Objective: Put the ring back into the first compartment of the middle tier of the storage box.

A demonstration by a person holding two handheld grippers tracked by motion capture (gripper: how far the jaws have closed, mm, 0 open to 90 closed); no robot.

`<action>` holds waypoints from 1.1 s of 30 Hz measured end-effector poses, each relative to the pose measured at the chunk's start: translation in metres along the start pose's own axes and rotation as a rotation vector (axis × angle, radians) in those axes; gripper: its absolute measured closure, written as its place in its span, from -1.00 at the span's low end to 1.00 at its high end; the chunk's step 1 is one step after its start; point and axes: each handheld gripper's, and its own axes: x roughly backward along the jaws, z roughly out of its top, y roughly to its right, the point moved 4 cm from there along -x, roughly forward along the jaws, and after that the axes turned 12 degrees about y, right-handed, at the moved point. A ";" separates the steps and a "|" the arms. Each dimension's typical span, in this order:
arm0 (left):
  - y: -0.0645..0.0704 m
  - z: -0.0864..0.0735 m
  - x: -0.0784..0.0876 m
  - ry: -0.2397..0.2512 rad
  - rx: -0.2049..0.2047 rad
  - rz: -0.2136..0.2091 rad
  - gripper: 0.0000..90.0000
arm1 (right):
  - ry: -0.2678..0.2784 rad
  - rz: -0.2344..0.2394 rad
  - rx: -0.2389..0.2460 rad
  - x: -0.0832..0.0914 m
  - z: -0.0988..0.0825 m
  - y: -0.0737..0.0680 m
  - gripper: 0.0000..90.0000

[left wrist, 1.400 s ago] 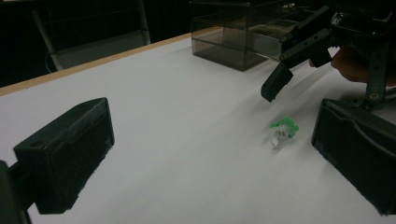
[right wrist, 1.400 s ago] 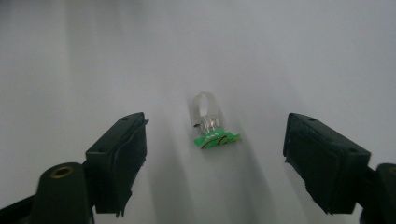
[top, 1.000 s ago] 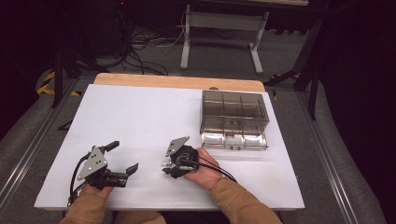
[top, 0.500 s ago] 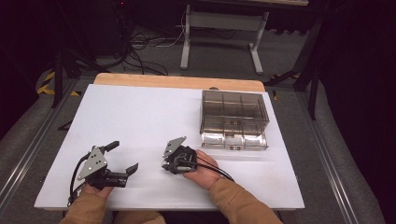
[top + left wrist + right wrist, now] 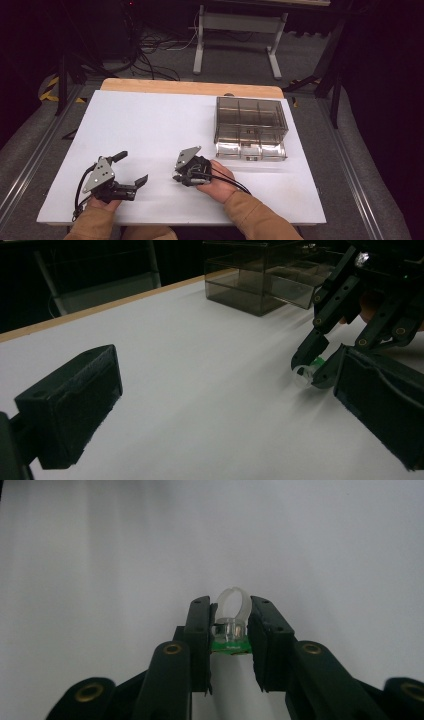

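Right gripper jaws have just been closing and now pinch the clip – a clear ring on a green base, low over the table – so pickup looks secured; left gripper idle, jaws wide, empty.

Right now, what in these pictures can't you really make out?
- Small clear ring-shaped part with green base: in the high view, hidden under the right tool.
- Compartment box: contents too dim in the high view; cut off by the top edge in the left gripper view.
- Left hand: mostly covered by the left tool.
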 end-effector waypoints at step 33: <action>0.000 0.000 0.000 0.003 0.001 -0.003 -1.00 | 0.086 -0.053 -0.009 0.037 0.014 0.009 0.59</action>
